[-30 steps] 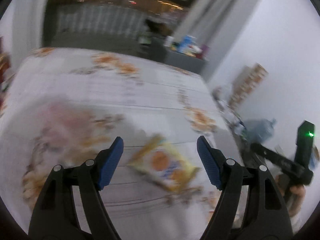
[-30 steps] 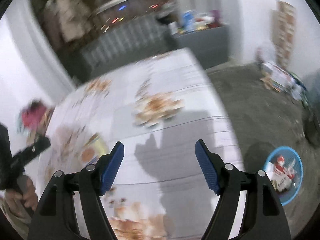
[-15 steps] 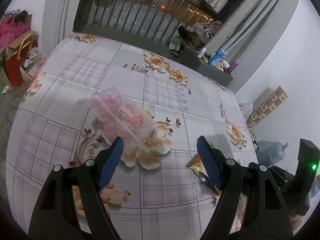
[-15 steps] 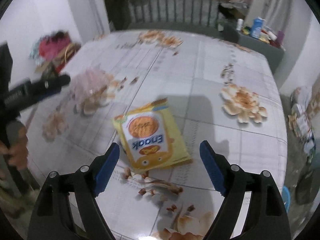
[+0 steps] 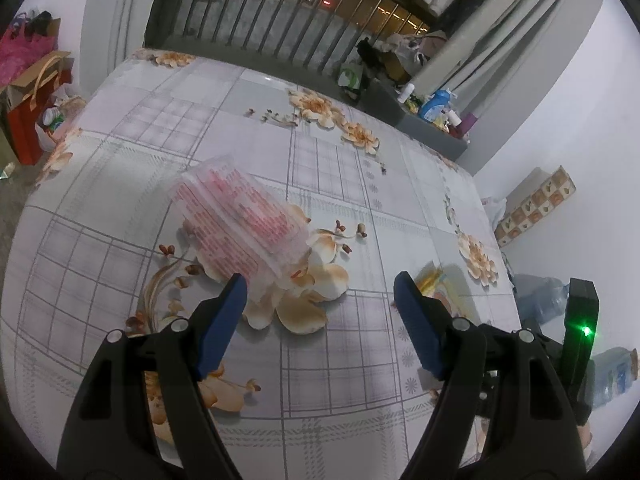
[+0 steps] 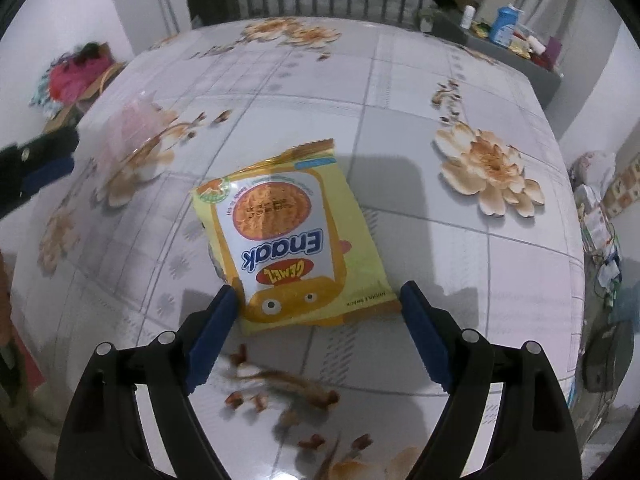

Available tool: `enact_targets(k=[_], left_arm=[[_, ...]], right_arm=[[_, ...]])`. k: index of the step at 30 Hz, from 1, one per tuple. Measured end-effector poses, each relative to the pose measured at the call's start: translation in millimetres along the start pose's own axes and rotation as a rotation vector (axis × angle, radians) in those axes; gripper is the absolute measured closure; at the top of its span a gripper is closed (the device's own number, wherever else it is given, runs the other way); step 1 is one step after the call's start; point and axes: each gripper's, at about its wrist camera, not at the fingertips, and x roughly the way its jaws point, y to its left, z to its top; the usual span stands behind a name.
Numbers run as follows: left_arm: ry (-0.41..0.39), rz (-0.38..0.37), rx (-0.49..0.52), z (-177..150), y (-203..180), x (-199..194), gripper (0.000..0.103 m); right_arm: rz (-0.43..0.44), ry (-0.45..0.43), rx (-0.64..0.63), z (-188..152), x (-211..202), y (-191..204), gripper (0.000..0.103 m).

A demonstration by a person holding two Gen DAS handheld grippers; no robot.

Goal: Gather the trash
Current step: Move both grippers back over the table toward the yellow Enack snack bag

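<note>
Right claw [image 6: 318, 302] apart — yellow snack packet [image 6: 290, 236] between tips | left claw [image 5: 320, 290] apart — pink wrapper [image 5: 244, 228] ahead-left

We read "Enaak" in blue and "GEMEZ" on a red oval, both upside down, on the yellow snack packet [image 6: 292, 236]; its smaller print is illegible.

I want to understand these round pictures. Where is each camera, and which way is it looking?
Left wrist view: sits on the left gripper, looking forward over the flowered tablecloth at the pink plastic wrapper; its blue fingers show, open, and the right gripper at the right edge.
Right wrist view: sits on the right gripper, looking down at the yellow Enaak snack packet; its open fingers show, and the left gripper at the left edge.
Shared: tablecloth, wrapper, packet, balcony railing.
</note>
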Motion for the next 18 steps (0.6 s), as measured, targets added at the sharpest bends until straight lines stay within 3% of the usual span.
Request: enact_targets(k=[18], left_arm=[[0.048, 0.006, -0.024, -4, 4, 16, 0.032]], right_arm=[[-0.001, -0.046, 0.094, 8, 4, -18, 0.024]])
